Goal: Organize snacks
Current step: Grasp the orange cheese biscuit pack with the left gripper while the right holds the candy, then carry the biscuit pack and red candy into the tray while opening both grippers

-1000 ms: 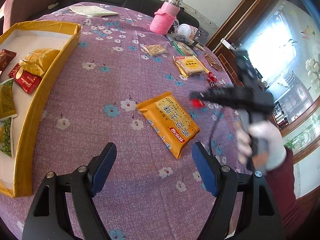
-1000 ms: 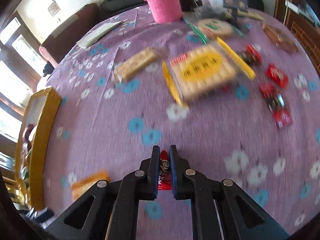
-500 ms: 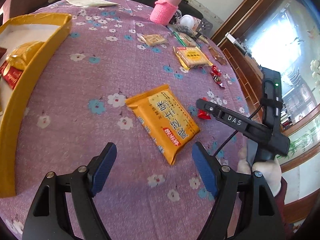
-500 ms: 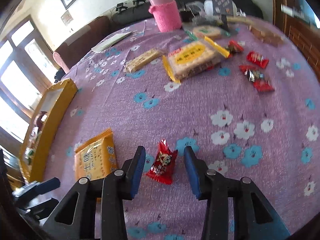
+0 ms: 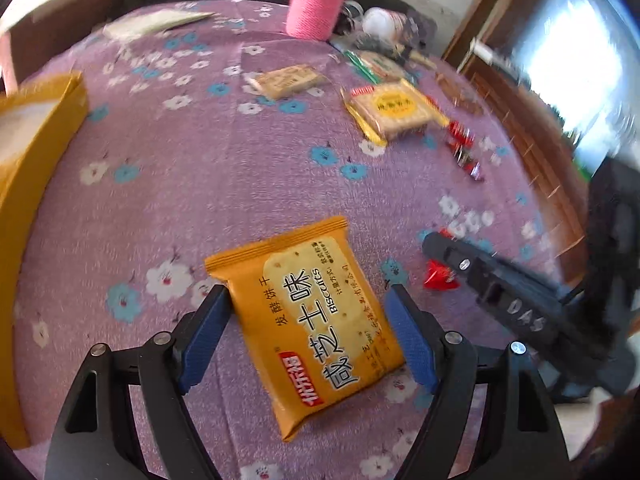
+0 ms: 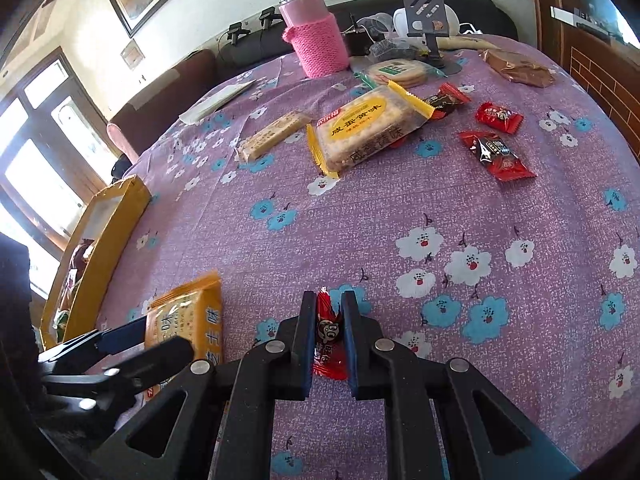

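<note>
An orange biscuit pack [image 5: 312, 316] lies flat on the purple flowered cloth. My left gripper [image 5: 308, 328] is open, its blue pads on either side of the pack. The pack also shows in the right wrist view [image 6: 188, 320]. My right gripper [image 6: 329, 304] is shut on a small red candy [image 6: 328, 336] down at the cloth; the candy also shows in the left wrist view [image 5: 438, 278]. The yellow box [image 6: 100, 240] with snacks inside stands at the left.
Further back lie a clear biscuit pack [image 6: 368, 128], a slim cracker bar [image 6: 276, 134], several red candies [image 6: 496, 152], a brown bag [image 6: 520, 68] and a pink-sleeved flask [image 6: 312, 28]. A sofa borders the table's far side.
My left gripper has moved forward so its open pads now flank the orange pack. My right gripper opened around the red candy on the cloth, then closed on it.
</note>
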A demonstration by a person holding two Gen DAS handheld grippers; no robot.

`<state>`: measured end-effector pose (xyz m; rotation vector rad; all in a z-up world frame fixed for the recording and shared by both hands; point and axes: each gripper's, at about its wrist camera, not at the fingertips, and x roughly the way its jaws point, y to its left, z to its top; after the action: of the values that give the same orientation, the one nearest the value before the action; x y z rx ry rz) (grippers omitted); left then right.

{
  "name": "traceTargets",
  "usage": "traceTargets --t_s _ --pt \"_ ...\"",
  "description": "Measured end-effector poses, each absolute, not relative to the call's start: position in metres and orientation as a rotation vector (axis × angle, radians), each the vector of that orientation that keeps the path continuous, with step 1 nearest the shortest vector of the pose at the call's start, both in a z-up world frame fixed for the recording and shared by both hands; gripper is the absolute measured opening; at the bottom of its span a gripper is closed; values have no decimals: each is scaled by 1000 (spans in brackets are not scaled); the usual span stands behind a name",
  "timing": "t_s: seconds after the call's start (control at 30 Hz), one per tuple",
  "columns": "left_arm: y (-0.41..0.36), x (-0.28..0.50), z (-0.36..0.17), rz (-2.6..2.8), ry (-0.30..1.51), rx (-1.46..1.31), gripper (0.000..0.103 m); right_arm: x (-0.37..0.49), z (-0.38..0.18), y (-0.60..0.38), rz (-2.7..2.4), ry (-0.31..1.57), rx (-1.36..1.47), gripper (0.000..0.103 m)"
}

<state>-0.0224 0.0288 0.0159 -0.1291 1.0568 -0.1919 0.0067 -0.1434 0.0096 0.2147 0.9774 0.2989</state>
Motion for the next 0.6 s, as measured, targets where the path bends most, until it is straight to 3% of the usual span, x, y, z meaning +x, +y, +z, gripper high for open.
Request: traceTargets --t_s 0.27,0.37,0.6 --pt "2 -30 7 -159 1007 99 83 6 10 -147 278 973 225 13" --pt "5 -34 10 -182 991 102 69 5 10 -148 268 966 223 13" --pt "26 -43 18 -214 982 -11 69 2 12 -145 268 932 218 13"
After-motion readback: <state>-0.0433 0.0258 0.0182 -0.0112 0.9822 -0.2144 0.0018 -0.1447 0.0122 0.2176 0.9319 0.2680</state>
